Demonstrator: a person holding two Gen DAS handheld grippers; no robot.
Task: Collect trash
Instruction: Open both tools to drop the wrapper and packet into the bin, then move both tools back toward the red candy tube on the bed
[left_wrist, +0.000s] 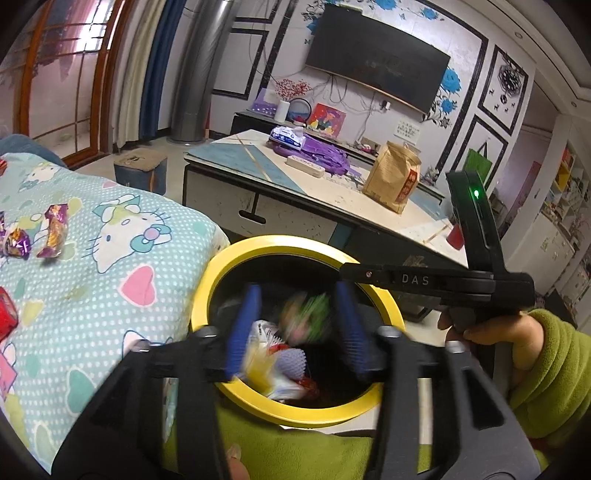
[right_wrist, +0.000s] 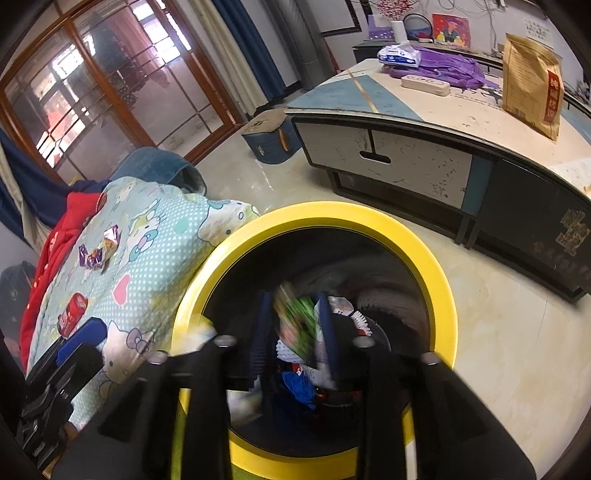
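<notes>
Left wrist view: hovering the left tongs over the mouth of the yellow-rimmed bin, blue jaws standing apart and released, a blurred green wrapper lying loose between them, just above the trash heaped below. Right wrist view: holding the right tongs over the same mouth, a green packet filling the gap between the jaws, blur hiding whether clenched or let go. Likely doing best by keeping both tips inside the rim, spreading wider until each piece is falling clear, then swinging left of the tongs toward the candy wrappers on the quilt.
</notes>
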